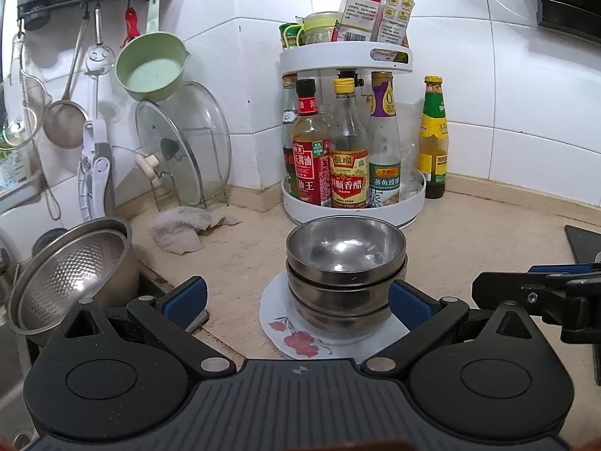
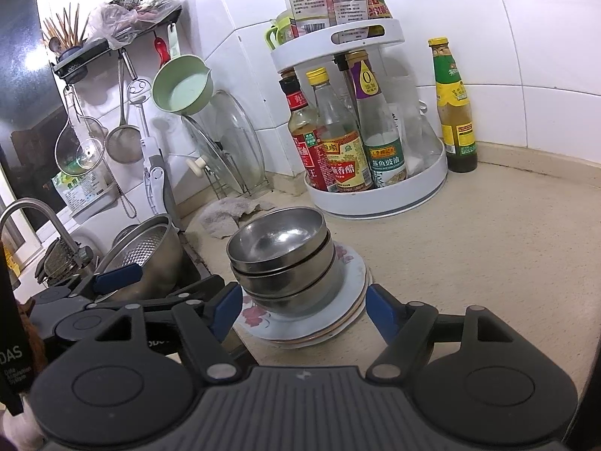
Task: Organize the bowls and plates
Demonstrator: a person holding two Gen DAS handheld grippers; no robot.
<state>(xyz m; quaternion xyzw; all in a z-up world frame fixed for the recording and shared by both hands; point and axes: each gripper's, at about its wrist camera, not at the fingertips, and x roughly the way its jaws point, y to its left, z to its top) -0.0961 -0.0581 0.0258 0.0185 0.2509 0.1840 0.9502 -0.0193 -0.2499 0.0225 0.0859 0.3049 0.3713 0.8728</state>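
Three steel bowls [image 1: 345,263] are nested in one stack on a pile of white plates [image 1: 278,327] with red flowers, on the beige counter. My left gripper [image 1: 296,304] is open, its blue pads wide apart on either side of the stack's near side and touching nothing. In the right wrist view the bowls [image 2: 281,255] and the plates [image 2: 311,323] lie just ahead of my right gripper [image 2: 302,308]. It is open, with its pads near the plates' two edges and nothing held. The right gripper [image 1: 526,282] also shows at the right edge of the left wrist view.
A white two-tier turntable [image 1: 409,203] of sauce bottles stands behind the bowls, with a lone bottle [image 1: 434,139] beside it. A steel colander [image 1: 71,274] sits in the sink at left, near a rag [image 1: 184,229], a rack of glass lids [image 1: 188,150] and hanging utensils [image 1: 64,112].
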